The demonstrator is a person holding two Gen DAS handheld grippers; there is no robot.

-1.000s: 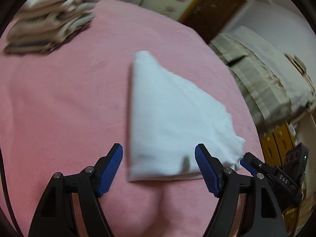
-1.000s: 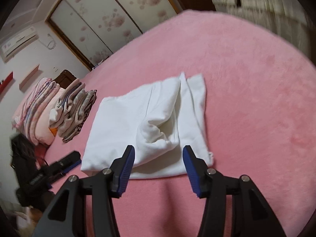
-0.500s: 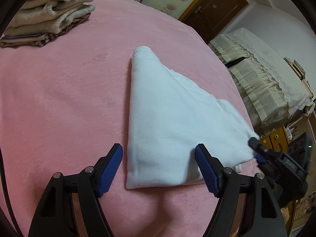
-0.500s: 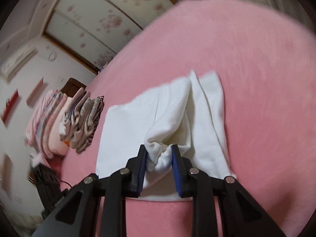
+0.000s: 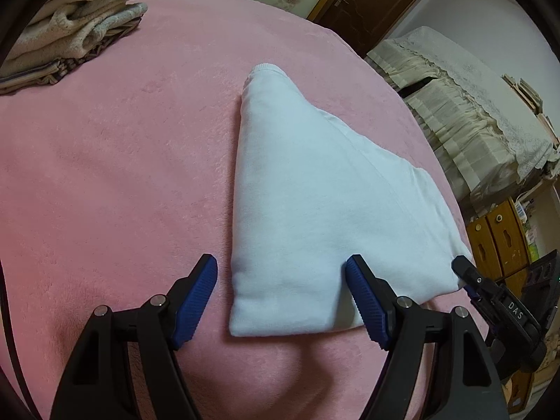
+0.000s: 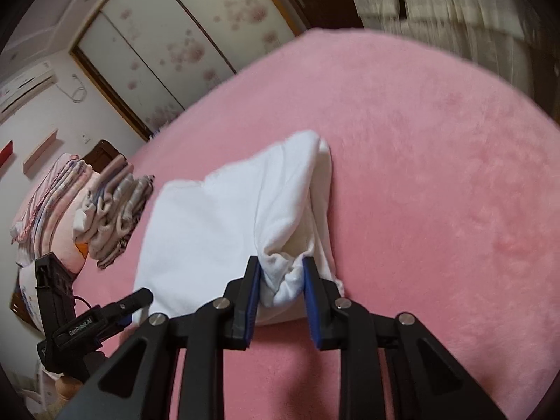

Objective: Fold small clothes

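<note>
Right gripper (image 6: 281, 281) pinching white garment (image 6: 224, 224) corner | left gripper (image 5: 281, 297) agape, empty | step: mid-fold | next: likely left grabs near corner

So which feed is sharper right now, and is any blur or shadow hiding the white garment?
Left wrist: sharp, fisheye-bent at the edges, garment evenly lit, only a soft shadow on the blanket below the left claw. Right wrist: motion blur on the curtains and the far garment edge; the fold pinched in the right claw reads clearly.
</note>
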